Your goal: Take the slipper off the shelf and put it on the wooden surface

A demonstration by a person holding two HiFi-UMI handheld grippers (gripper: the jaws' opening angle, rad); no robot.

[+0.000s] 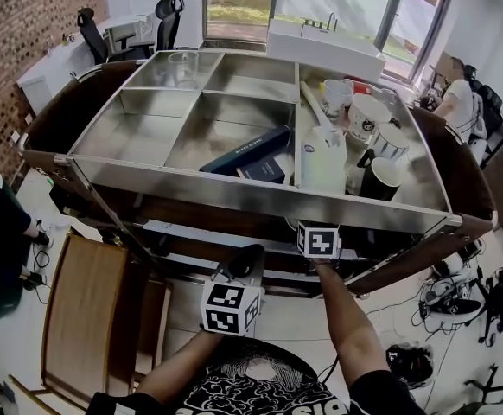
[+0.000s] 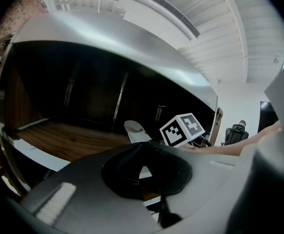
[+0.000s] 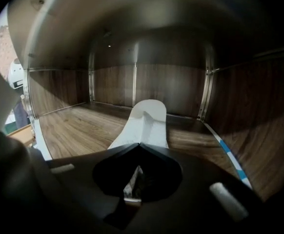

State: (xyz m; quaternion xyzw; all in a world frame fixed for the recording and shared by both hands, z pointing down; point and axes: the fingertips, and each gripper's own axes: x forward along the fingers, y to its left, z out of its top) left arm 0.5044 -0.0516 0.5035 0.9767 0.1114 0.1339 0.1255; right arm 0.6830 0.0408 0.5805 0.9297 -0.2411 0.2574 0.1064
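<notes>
Black white-printed shirt (image 1: 250,393); checker-marked cubes (image 1: 230,308)

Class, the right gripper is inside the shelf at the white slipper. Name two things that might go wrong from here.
1. The right gripper pinches the slipper only at its near end, so it may slip out or sag when lifted.
2. The steel tray sits low overhead; pulling out could bump its rim and jolt the mugs.

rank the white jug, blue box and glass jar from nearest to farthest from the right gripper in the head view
1. white jug, right compartment, just beyond the right gripper
2. blue box, middle compartment, further left
3. glass jar, back left compartment
</notes>
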